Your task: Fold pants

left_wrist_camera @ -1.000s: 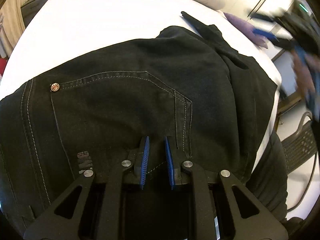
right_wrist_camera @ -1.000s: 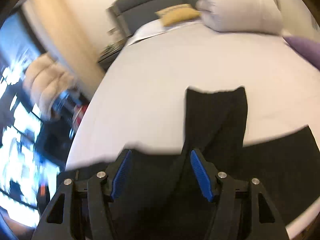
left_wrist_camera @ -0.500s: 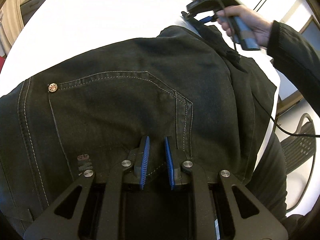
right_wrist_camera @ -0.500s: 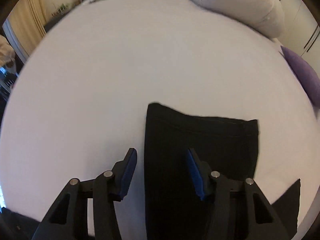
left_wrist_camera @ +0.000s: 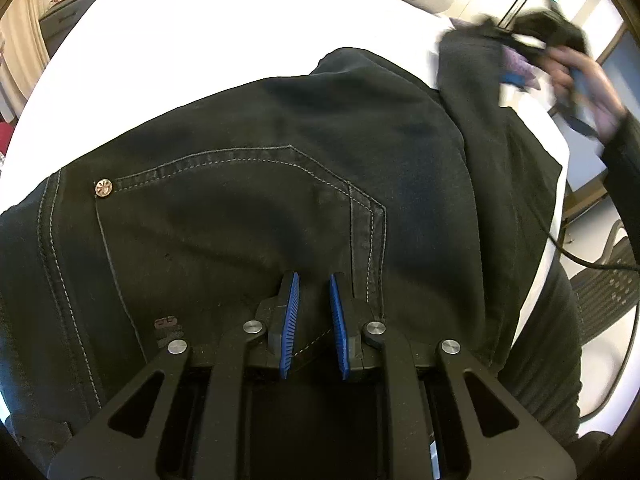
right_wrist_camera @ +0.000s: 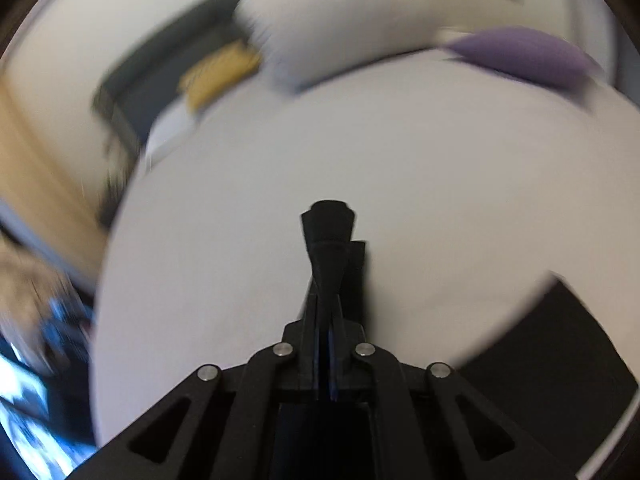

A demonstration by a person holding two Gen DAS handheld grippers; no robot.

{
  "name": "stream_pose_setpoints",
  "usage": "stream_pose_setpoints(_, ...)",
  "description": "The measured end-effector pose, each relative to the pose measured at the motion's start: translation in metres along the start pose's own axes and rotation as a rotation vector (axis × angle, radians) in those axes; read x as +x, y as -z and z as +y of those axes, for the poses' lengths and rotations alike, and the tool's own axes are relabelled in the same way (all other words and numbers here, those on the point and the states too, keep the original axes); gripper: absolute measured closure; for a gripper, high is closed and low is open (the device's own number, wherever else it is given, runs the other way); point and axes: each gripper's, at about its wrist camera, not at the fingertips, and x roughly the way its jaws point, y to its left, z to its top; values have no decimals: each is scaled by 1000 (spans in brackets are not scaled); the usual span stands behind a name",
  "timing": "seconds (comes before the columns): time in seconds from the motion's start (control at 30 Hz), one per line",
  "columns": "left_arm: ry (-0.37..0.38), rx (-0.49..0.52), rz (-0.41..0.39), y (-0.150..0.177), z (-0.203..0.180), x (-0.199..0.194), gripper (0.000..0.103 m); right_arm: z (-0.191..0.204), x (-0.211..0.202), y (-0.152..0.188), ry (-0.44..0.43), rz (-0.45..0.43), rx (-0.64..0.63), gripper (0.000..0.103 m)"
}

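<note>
Because the right hand-held gripper (right_wrist_camera: 326, 320) pinches only a thin bunch of the pants (left_wrist_camera: 280, 200) hem, it could slip free mid-fold, while the left hand-held gripper (left_wrist_camera: 314, 320), jaws nearly together, nips the waist.

bed (right_wrist_camera: 280, 200): bare beyond pants (left_wrist_camera: 280, 200) | far edge: pillows (right_wrist_camera: 340, 28)

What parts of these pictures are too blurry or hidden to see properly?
- Left wrist view: the right gripper and the hand holding it are smeared by motion; its grip on the trouser leg is unclear.
- Left wrist view: the waistband of the pants sits behind the left gripper.
- Right wrist view: the yellow cushion and room at left are blurred.
</note>
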Motion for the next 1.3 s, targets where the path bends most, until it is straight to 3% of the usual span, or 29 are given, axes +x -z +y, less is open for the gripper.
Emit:
stream_pose_setpoints(0.1,-15,0,5,-2,-6,1,87,-69,-41,6,2,-76,142,99)
stream_pose_setpoints(0.17,-13,-8,9,-3,-8,1,87,-114,-64,27,10,-106,255,99)
stream_pose_setpoints(0.23,-8,-26,15,-6,-8,2,87,-159,-58,39,-6,-81,364,99)
stream_pose_setpoints(0.33,-9,-39,26,-10,-8,2,87,-190,-46,71,-26,-43,484,94)
stream_pose_setpoints(0.43,-26,-34,35,-15,-12,2,87,-205,-47,86,-79,-45,537,74)
stream_pose_setpoints(0.47,-32,-35,37,-16,-14,2,87,-205,-46,85,-93,-49,543,60)
stream_pose_setpoints(0.5,-37,-36,37,-17,-15,2,87,-204,-47,86,-113,-58,546,52)
stream_pose_setpoints(0.57,-47,-38,38,-20,-18,3,87,-203,-41,86,-137,-61,556,47)
stream_pose_setpoints(0.77,-54,-42,41,-22,-22,4,87,-236,-29,68,-187,-63,679,48)
stream_pose_setpoints(0.83,-52,-45,40,-17,-20,6,87,-241,-21,58,-192,-43,687,56)
stream_pose_setpoints(0.93,-57,-42,39,-15,-20,5,87,-248,-17,49,-175,-22,670,96)
stream_pose_setpoints(1.1,-62,-44,44,-16,-22,6,87,-254,-40,59,-140,-114,673,97)
stream_pose_setpoints(1.17,-62,-44,42,-15,-23,7,87,-267,-33,69,-119,-99,708,98)
stream_pose_setpoints(1.23,-64,-32,43,-16,-24,7,87,-280,-27,78,-175,-101,771,99)
stream_pose_setpoints(1.3,-67,-24,45,-16,-25,7,87,-274,-31,73,-150,-101,729,98)
